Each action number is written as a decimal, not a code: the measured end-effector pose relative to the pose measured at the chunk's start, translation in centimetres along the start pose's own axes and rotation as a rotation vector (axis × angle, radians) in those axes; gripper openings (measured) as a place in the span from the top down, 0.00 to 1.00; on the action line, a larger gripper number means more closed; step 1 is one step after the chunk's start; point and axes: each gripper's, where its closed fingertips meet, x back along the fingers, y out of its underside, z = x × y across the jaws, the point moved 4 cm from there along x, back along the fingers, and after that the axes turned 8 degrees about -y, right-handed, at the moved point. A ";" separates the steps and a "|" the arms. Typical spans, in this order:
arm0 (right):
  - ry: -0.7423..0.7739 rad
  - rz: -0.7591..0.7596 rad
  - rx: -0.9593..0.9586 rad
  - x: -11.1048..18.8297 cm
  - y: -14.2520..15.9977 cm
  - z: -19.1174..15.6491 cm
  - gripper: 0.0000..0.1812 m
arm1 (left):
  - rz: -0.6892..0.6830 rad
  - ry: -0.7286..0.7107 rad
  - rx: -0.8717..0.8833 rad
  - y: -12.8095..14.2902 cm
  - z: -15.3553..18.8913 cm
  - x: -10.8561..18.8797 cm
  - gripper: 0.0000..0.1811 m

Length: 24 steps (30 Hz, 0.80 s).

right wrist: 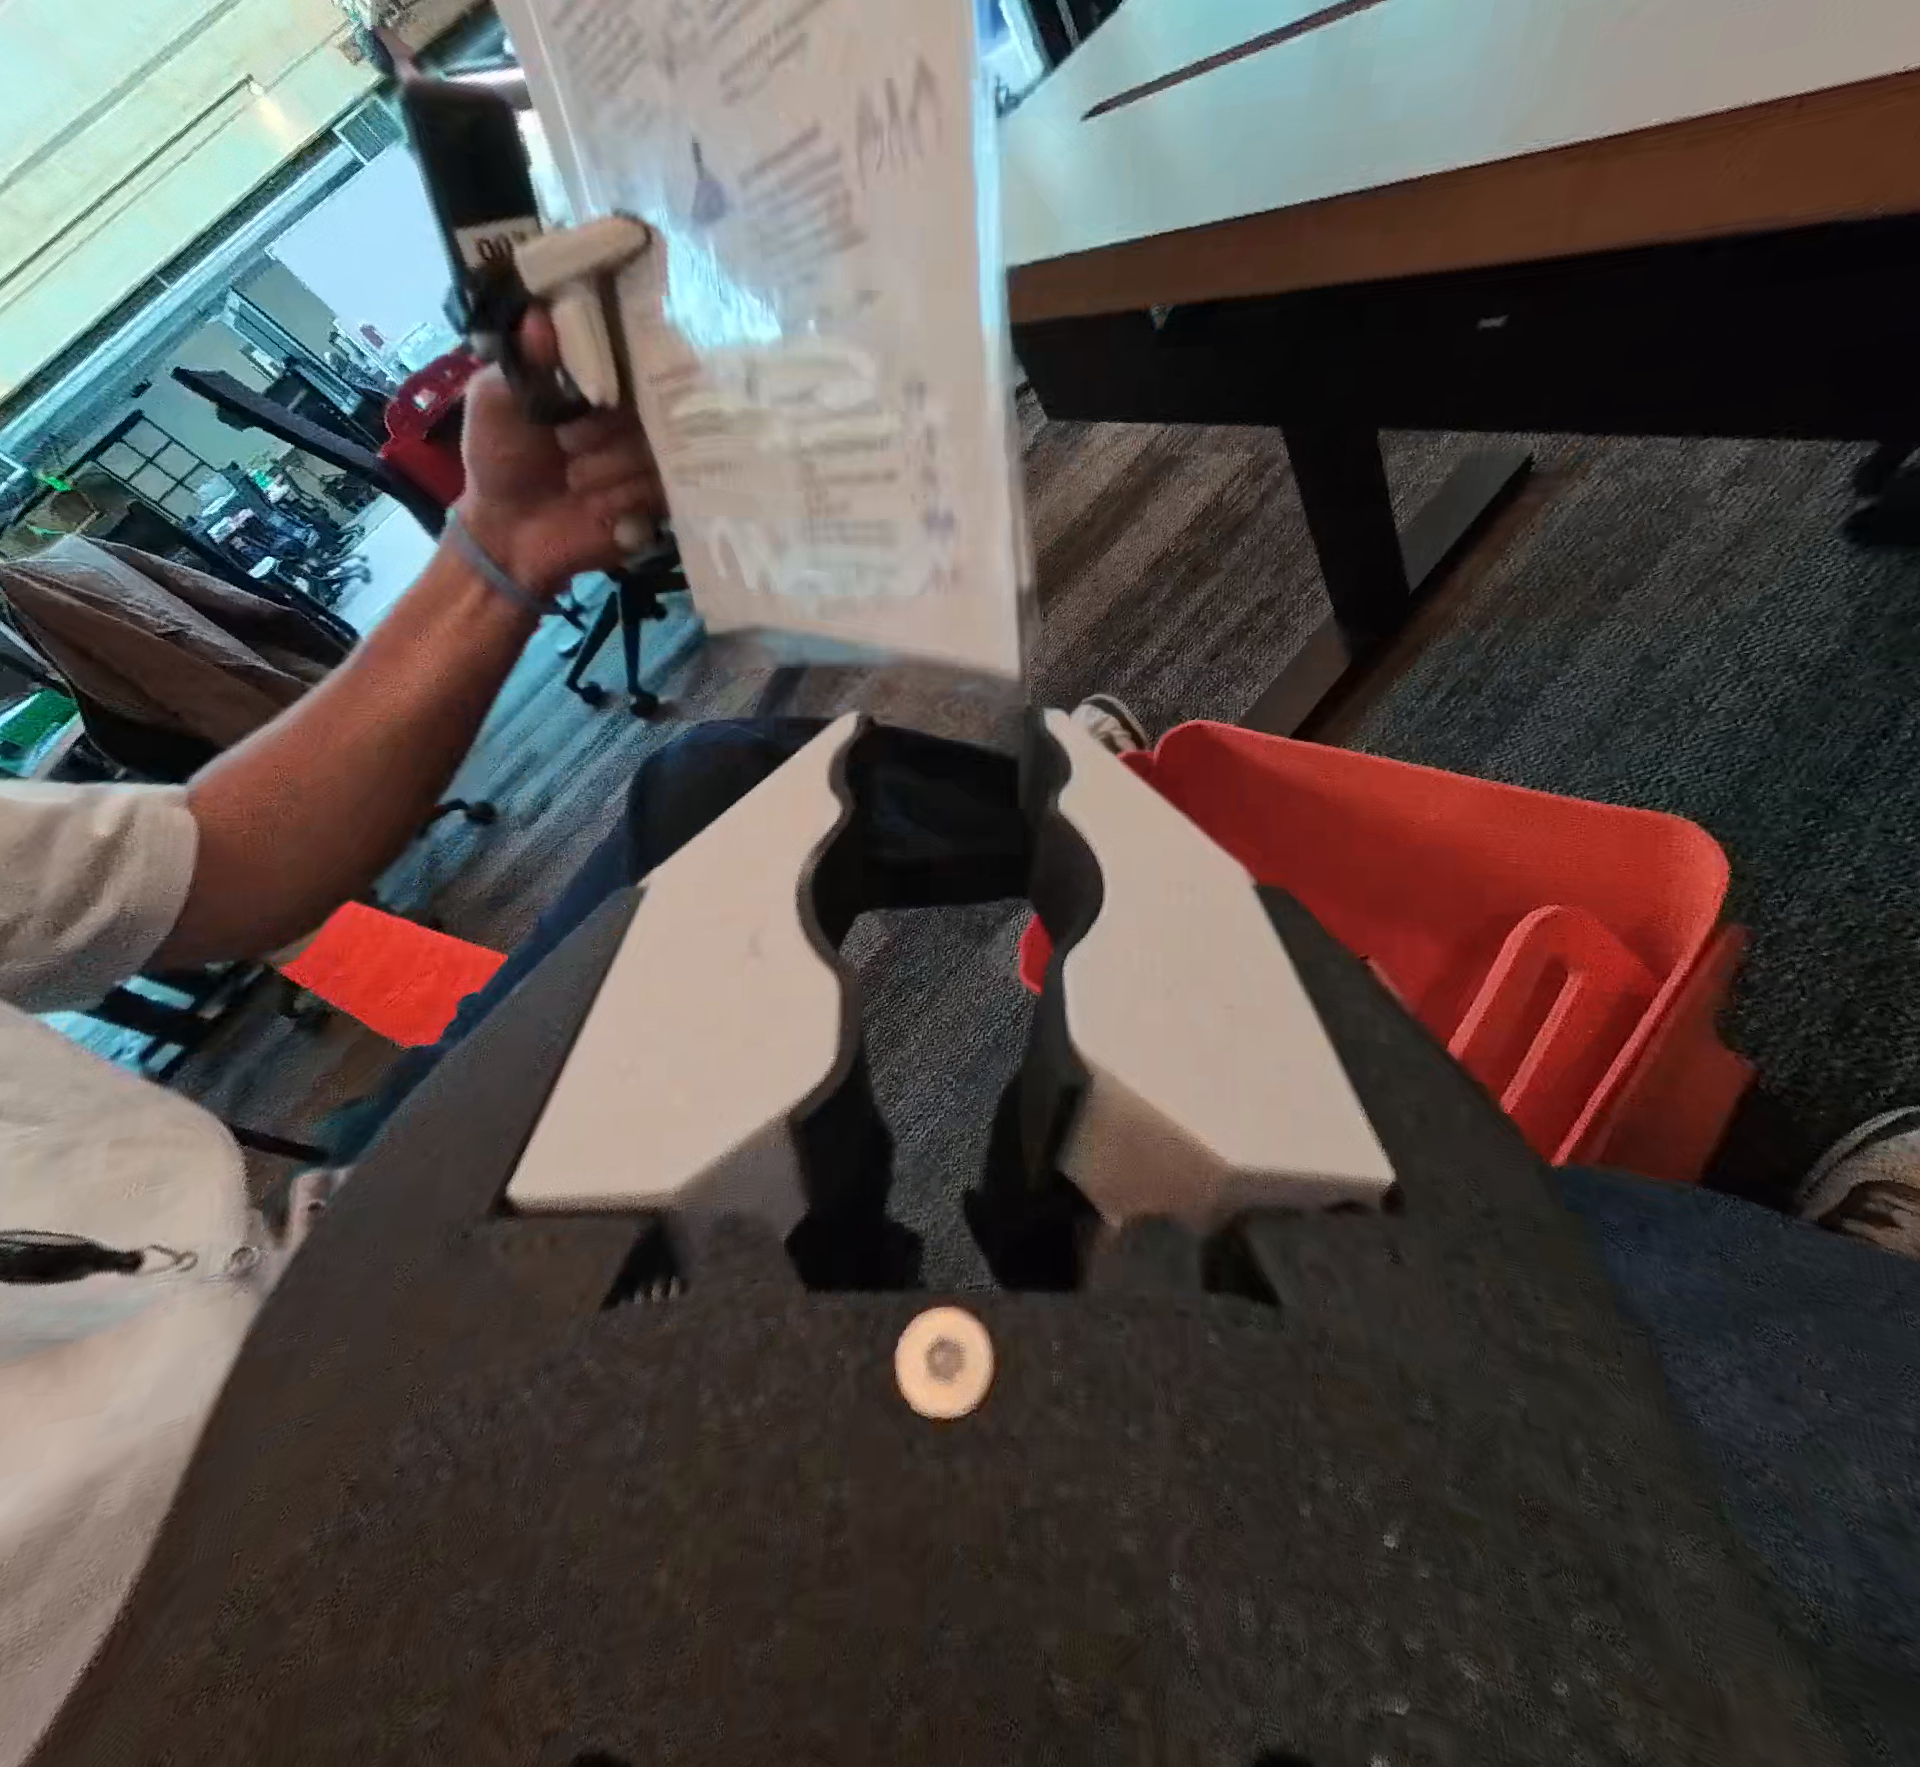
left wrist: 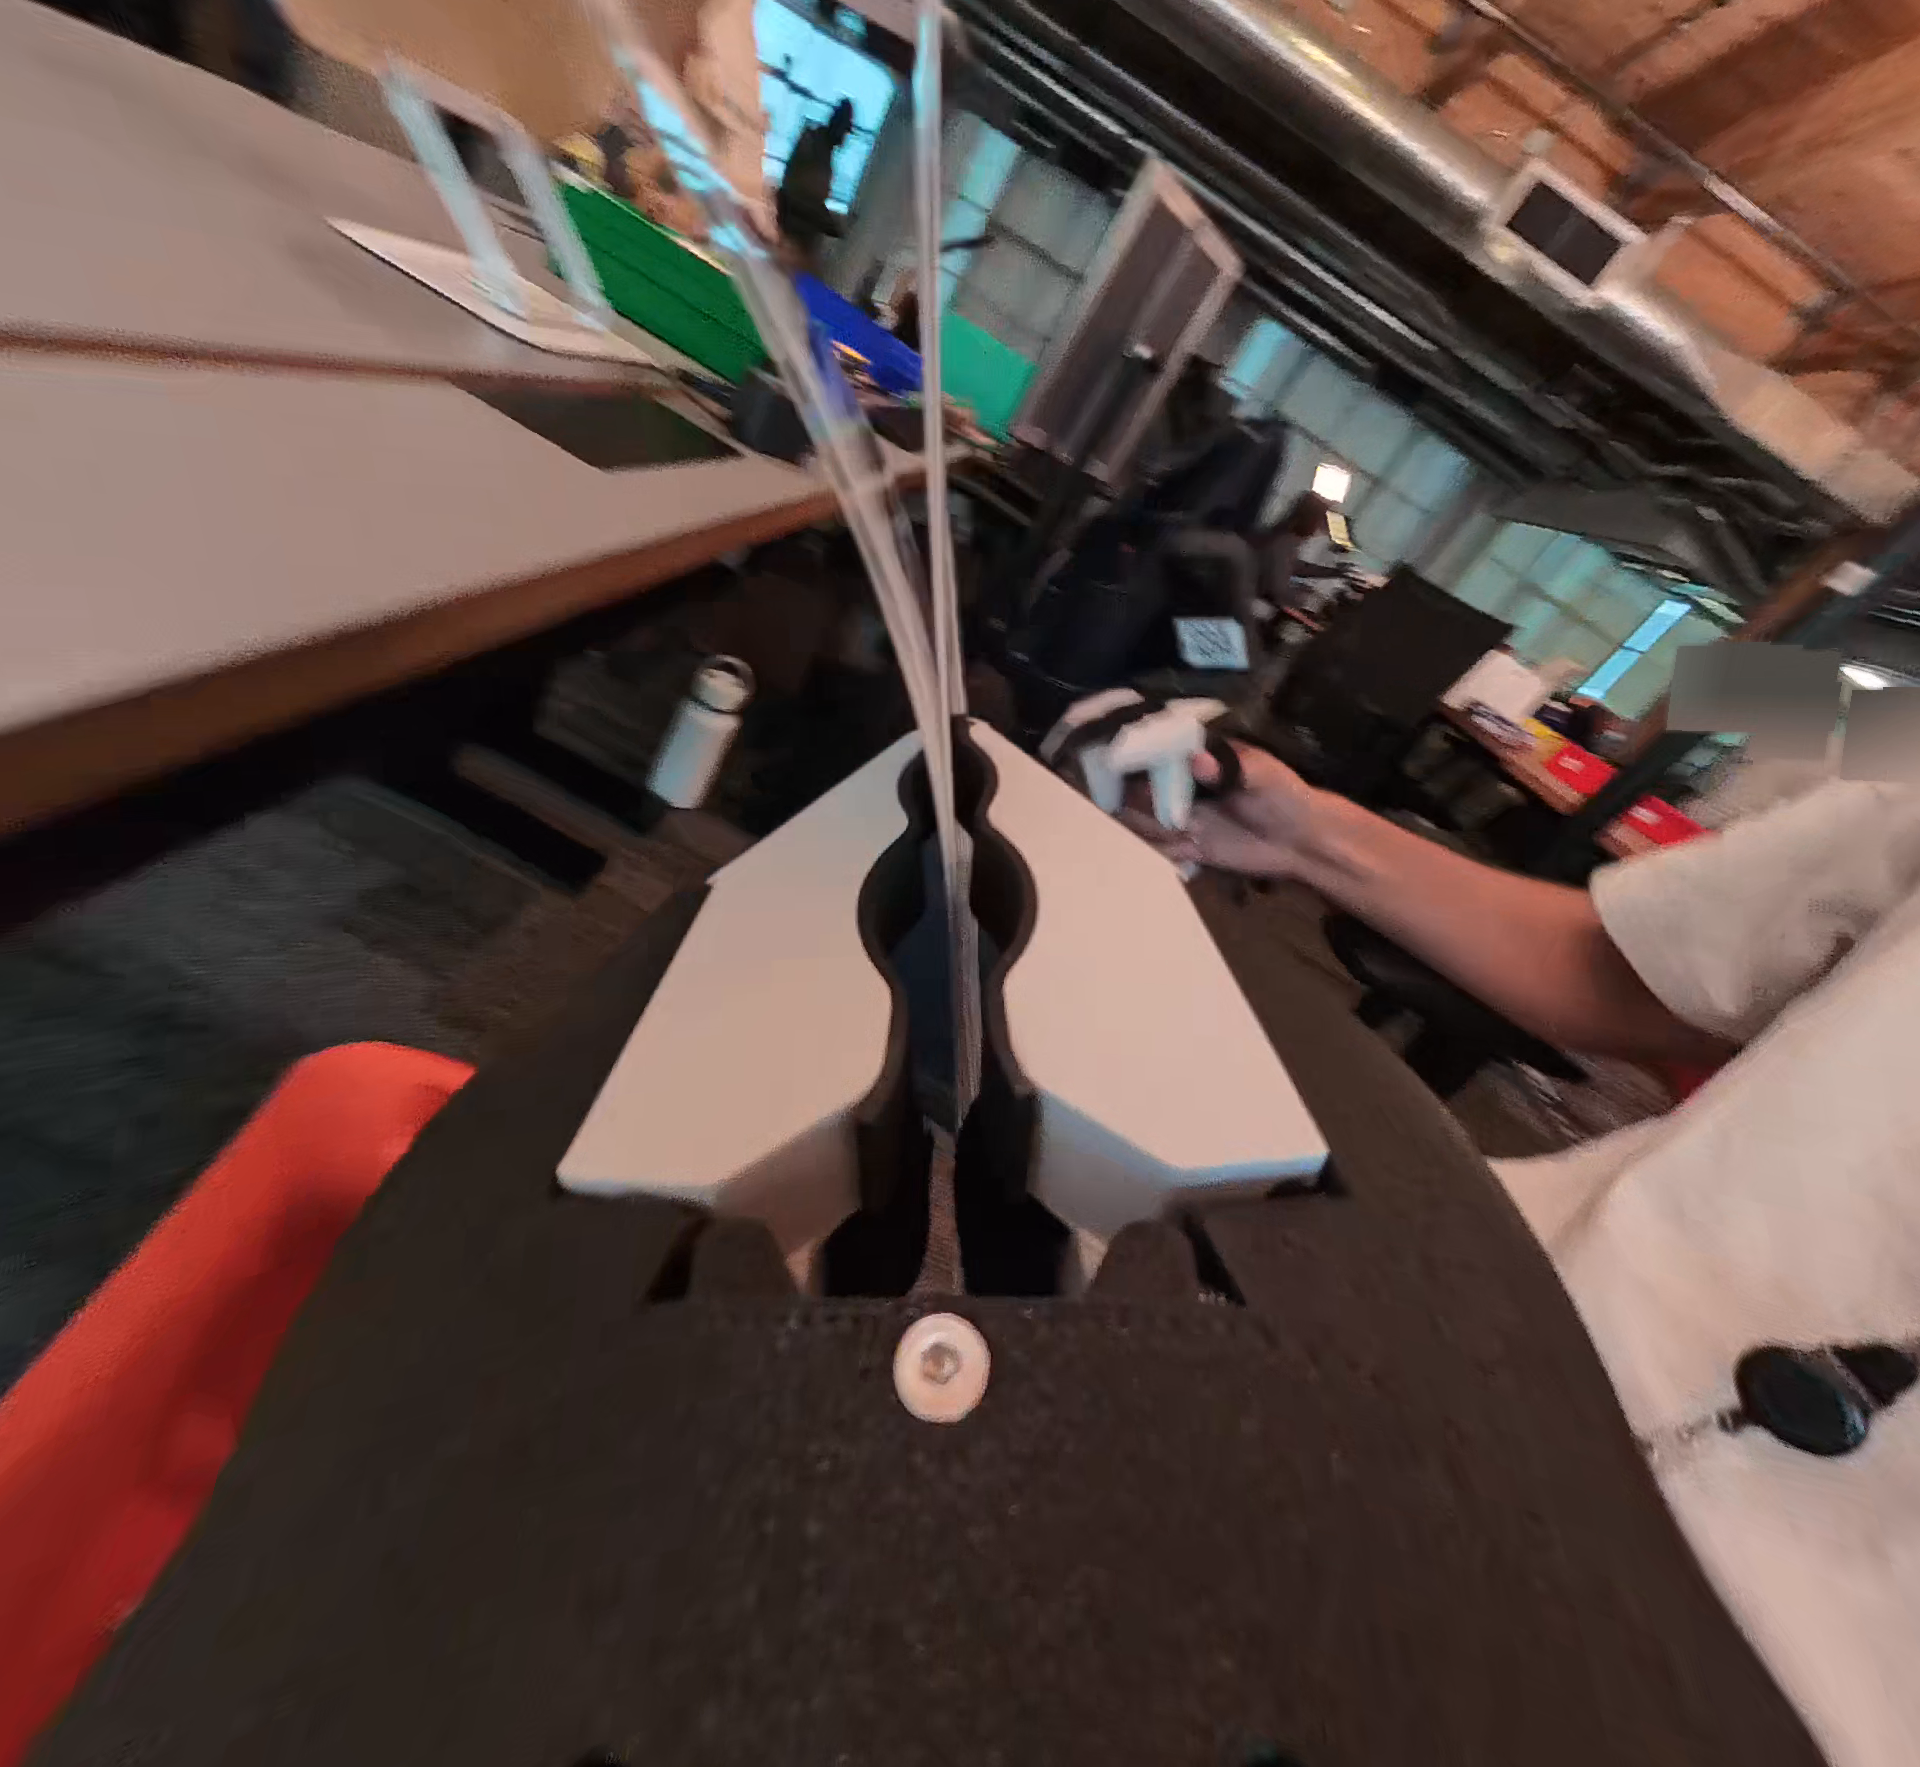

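In the left wrist view my left gripper is shut on thin, partly clear sheets that I see edge-on, rising up from the jaws. In the right wrist view the same thing is a white printed sheet held upright in the air. The left gripper clamps its left edge, with a hand around the handle. My right gripper is open with its jaws wide apart. The sheet's lower right corner hangs just above its right finger. I cannot tell whether they touch. The right gripper also shows far off in the left wrist view.
A long grey table with a wooden edge runs beside me; it also shows in the left wrist view, bearing a clear stand. An orange plastic seat stands on the grey carpet below. A white bottle stands under the table. Left tips to right tips: about 25 centimetres.
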 end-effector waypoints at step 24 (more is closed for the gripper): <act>-0.028 -0.200 -0.107 -3.6 2.8 5.9 0.91 | -0.681 -0.819 0.311 -24.6 -53.2 6.8 0.99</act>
